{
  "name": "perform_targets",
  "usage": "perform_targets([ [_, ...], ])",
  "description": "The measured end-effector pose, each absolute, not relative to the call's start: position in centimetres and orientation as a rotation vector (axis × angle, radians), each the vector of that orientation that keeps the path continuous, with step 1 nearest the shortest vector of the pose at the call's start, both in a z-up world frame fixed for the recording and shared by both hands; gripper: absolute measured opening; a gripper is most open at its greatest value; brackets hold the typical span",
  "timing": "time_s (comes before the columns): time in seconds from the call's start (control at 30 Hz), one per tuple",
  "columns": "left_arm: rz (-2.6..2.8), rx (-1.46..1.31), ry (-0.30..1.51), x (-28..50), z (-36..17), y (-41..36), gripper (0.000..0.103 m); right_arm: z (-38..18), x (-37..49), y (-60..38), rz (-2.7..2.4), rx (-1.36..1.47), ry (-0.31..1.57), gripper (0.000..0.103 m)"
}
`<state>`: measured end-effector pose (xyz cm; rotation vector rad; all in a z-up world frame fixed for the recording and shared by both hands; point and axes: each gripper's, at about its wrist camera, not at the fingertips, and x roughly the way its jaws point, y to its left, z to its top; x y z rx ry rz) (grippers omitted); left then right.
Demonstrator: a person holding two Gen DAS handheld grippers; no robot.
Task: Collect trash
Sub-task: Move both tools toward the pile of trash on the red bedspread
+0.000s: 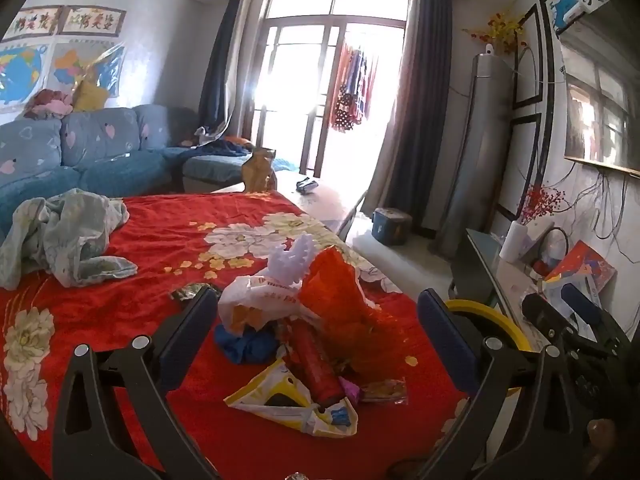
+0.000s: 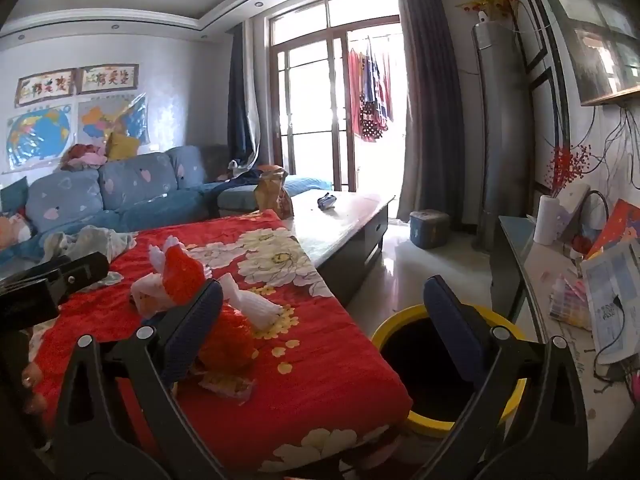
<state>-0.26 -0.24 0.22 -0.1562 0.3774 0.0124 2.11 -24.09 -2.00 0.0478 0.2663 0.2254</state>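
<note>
A heap of trash (image 1: 304, 332) lies on the red flowered cloth (image 1: 120, 320): a white plastic bag, an orange net bag, white foam netting (image 1: 294, 260), a red tube, a blue rag and wrappers. My left gripper (image 1: 320, 320) is open and empty, its fingers on either side of the heap, above it. In the right wrist view the heap (image 2: 192, 280) lies at the left. My right gripper (image 2: 324, 320) is open and empty over the cloth's right edge. A yellow-rimmed bin (image 2: 440, 368) stands on the floor beside the table, behind the right finger; it also shows in the left wrist view (image 1: 500, 324).
A crumpled pale cloth (image 1: 60, 236) lies at the table's left. A brown paper bag (image 1: 260, 172) stands at the far end. A blue sofa (image 1: 100, 148) is behind. A cluttered side cabinet (image 2: 560, 288) runs along the right wall. A blue stool (image 2: 430, 228) sits on the floor.
</note>
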Motion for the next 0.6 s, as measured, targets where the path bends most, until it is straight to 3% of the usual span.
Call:
perform_targets([
  [0.6,0.004,-0.151,0.37,-0.59,0.41,-0.64,0.097,-1.97,2.07,-24.19,0.223,0.051,0.265,0.093],
])
